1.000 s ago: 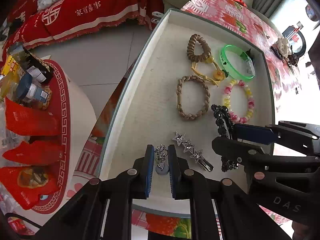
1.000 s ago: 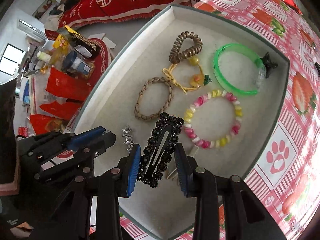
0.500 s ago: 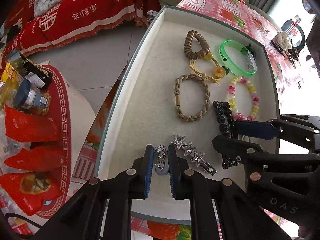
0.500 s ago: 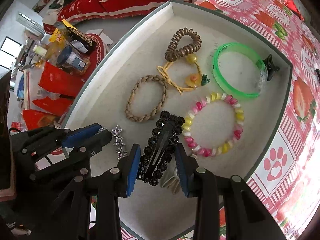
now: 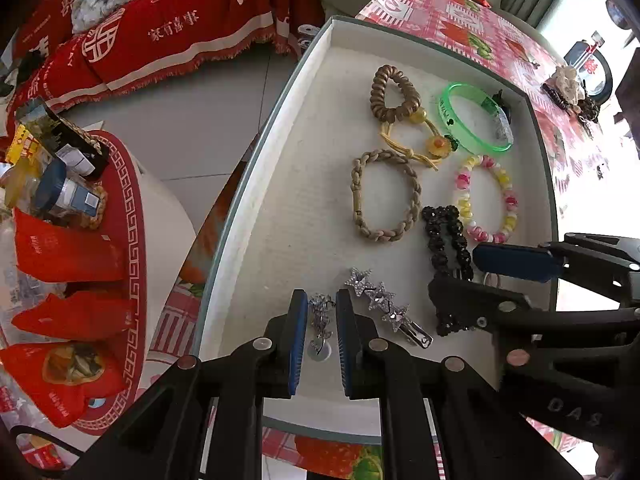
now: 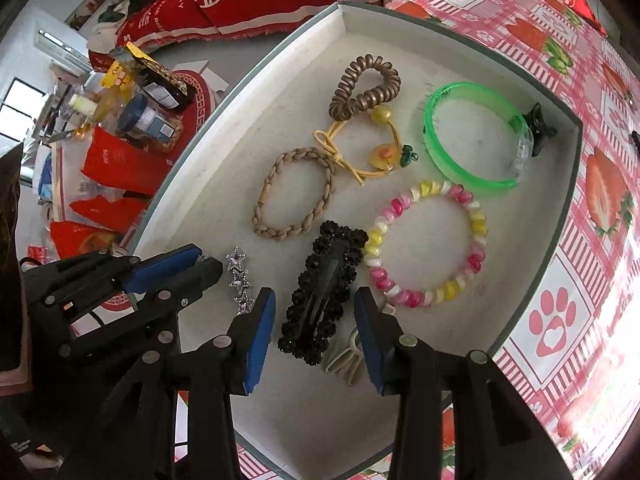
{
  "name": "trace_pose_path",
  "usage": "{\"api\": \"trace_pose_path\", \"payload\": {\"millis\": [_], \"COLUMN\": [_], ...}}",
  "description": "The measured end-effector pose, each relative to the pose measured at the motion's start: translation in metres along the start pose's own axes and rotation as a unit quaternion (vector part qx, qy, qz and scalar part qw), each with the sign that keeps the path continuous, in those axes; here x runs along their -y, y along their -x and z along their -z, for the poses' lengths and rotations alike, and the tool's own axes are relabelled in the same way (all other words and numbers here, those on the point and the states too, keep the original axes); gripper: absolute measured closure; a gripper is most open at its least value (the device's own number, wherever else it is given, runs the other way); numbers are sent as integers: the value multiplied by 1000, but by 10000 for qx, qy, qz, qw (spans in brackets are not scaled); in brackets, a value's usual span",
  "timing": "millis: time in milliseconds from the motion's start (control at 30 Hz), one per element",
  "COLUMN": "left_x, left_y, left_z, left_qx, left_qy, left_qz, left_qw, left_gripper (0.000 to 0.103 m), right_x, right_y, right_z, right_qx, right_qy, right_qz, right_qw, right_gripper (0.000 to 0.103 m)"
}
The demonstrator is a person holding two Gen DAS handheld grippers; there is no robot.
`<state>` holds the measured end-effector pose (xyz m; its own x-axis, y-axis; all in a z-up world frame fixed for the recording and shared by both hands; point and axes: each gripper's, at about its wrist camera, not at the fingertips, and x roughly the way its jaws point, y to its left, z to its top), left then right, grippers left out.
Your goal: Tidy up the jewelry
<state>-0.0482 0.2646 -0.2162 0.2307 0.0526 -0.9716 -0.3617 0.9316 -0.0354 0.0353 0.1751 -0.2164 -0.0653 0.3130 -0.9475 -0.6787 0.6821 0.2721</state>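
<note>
Wide white tray [image 6: 256, 92] on the strawberry tablecloth [image 6: 592, 264]. Right gripper [image 6: 315, 322] opening, pads clear of the black beaded hair clip [image 6: 324, 292] lying flat between them. Left gripper [image 5: 321, 326] clenched narrow around a small silver rhinestone brooch [image 5: 320, 316], beside the star hair clip [image 5: 384, 304].

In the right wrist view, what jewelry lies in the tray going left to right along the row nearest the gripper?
Silver star clip → black beaded hair clip → pink, yellow and white bead bracelet. The small cream piece under the right finger overlaps, so I leave it out.
</note>
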Motion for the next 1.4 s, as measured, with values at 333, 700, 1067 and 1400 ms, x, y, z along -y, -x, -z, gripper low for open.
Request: {"api": "trace_pose_path", "payload": {"millis": [333, 700, 1067, 1400], "left_x": [9, 15, 23, 30], "left_y": [9, 20, 41, 60], "left_z": [0, -3, -9, -12], "left_qx": [16, 32, 250, 323], "left_qy": [-170, -232, -294, -417], "left_qz": [-76, -51, -72, 6], "left_qw": [9998, 9997, 9992, 9986], "left_gripper": [82, 82, 5, 0], "right_x": [14, 28, 33, 37], "right_y": [33, 60, 77, 92], "right_z": [6, 17, 17, 19], "right_qx": [266, 347, 390, 432], "right_qy": [-287, -655, -864, -1025], "right_qz": [-84, 80, 52, 34], "right_qw": [9992, 9972, 9955, 9938], "right_gripper": [57, 57, 57, 57]}}
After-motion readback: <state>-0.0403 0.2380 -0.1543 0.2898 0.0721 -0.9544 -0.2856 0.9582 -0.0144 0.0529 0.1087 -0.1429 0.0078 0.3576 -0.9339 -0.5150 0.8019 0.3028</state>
